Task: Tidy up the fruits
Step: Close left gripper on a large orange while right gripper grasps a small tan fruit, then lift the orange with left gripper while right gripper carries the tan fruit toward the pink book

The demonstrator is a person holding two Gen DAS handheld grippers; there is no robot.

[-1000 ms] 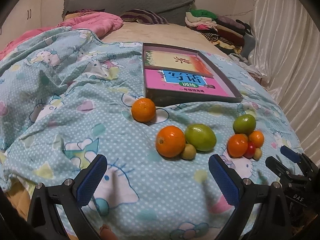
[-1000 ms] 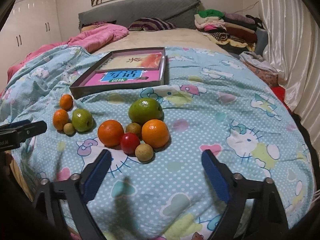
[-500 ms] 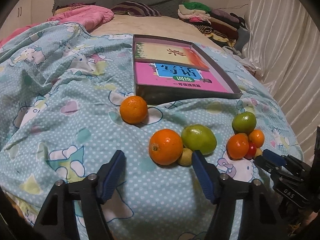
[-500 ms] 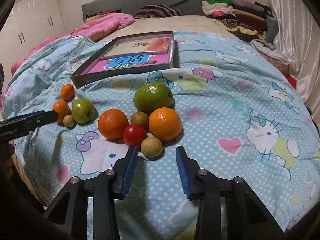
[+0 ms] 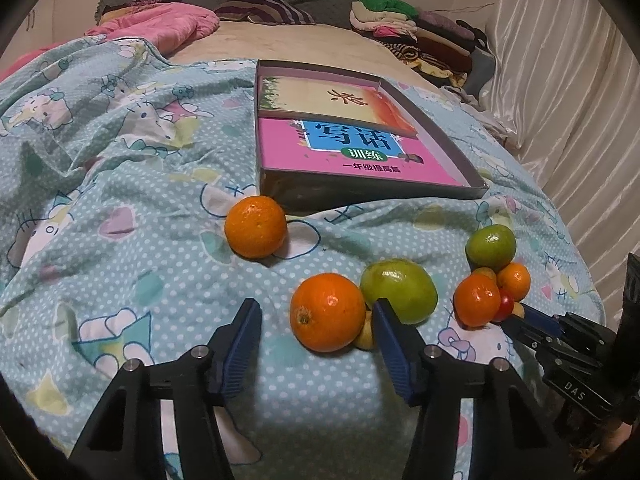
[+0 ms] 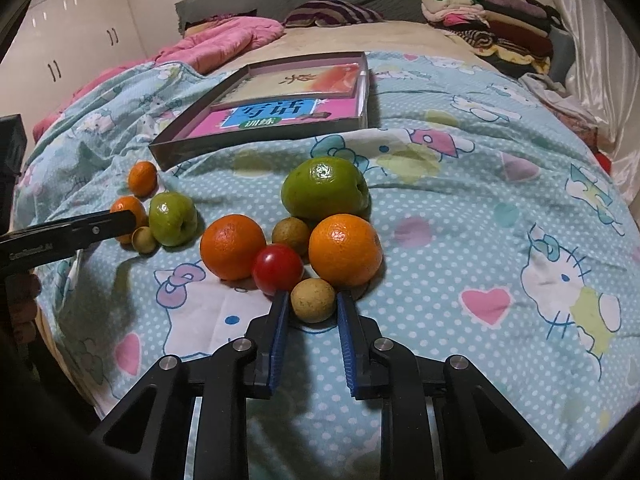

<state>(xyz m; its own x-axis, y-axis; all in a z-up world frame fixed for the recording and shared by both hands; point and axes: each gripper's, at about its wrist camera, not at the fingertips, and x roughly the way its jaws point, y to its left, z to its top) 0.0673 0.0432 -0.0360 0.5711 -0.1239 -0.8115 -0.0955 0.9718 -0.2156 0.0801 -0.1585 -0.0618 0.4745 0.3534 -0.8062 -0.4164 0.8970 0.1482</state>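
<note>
At lower centre the right gripper (image 6: 312,306) has closed its blue pads on a small tan fruit (image 6: 312,300). Just above sit a tomato (image 6: 277,268), two oranges (image 6: 233,246) and a green fruit (image 6: 323,189); a tray (image 6: 256,136) lies beyond.

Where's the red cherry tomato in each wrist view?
Left wrist: red cherry tomato is at far right, mostly hidden behind an orange in the right-hand cluster.
Right wrist: near centre, wedged between two oranges, just past the right claw, which is closed on a small tan fruit.
Shared landmark: the shallow box holding the pink book.
</note>
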